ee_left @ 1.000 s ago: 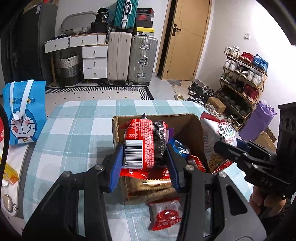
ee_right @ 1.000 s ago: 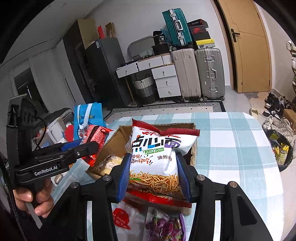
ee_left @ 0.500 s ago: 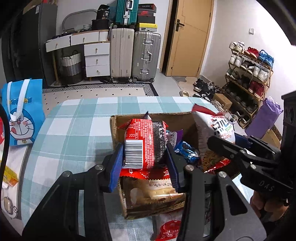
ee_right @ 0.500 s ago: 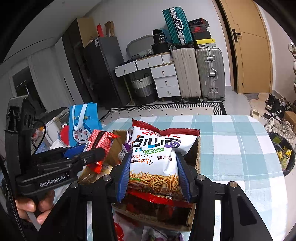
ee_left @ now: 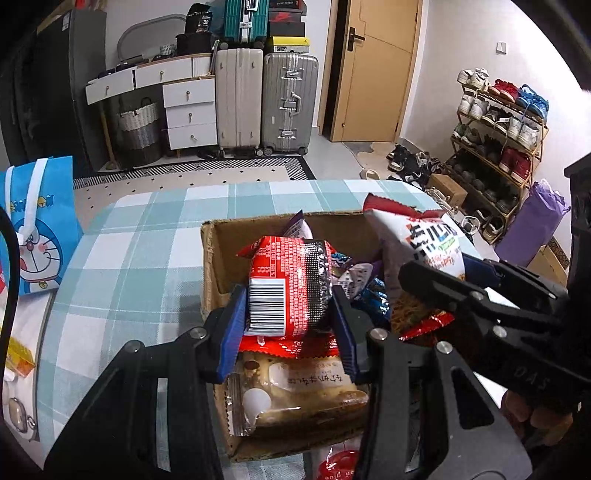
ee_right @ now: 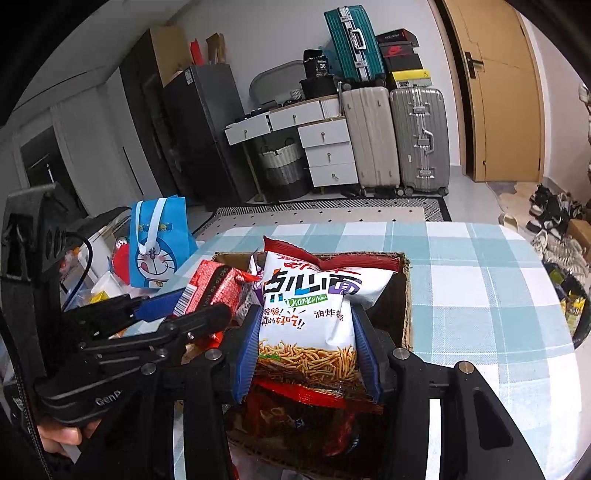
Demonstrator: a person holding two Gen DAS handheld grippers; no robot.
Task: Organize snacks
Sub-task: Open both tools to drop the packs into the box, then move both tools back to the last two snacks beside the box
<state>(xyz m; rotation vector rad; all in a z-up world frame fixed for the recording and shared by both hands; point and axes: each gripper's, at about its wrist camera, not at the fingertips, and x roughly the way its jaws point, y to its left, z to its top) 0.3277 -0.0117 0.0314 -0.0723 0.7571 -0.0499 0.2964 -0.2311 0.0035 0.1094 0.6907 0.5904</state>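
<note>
Over open brown cardboard box (ee_left: 214, 258): left gripper (ee_left: 288, 325) clamped on crinkly red foil packet (ee_left: 288, 284), right gripper (ee_right: 306, 350) clamped on puffy white noodle-snack bag (ee_right: 314, 306).

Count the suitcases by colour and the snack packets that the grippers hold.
Teal suitcase: 1
Beige suitcase: 1
Silver suitcase: 1
Red snack packet, in left gripper: 1
White noodle-snack bag, in right gripper: 1
Total: 5

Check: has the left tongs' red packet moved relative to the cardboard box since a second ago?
Yes. The red packet, gripped in the left tongs, has advanced over the cardboard box, now above its interior rather than its near edge.
</note>
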